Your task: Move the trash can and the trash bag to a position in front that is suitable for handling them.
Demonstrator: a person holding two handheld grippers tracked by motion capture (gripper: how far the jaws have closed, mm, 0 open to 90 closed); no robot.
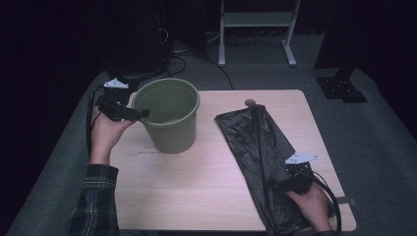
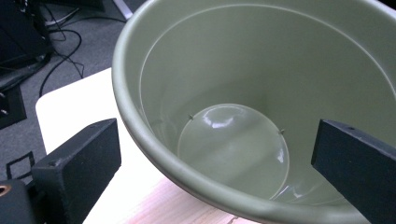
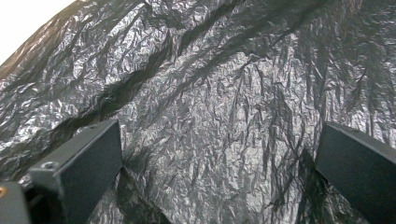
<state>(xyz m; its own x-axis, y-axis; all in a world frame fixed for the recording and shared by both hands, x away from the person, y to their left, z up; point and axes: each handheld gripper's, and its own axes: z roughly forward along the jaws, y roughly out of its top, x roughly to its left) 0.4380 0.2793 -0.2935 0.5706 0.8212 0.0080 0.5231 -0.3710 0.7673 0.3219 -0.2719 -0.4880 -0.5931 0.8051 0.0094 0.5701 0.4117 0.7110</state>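
Note:
An empty olive-green plastic bucket stands upright on the left half of the wooden table. My left gripper is open at its left rim, one jaw outside the wall and the other over the inside; the bucket shows a bare round bottom. A crumpled black plastic bag lies flat along the right side of the table. My right gripper hovers open just above the bag, jaws spread wide with wrinkled film between them.
A small grey disc lies on the table at the bag's far end. Beyond the table, cables run over grey carpet, and a white frame's legs stand at the back. Dark equipment stands at the far left.

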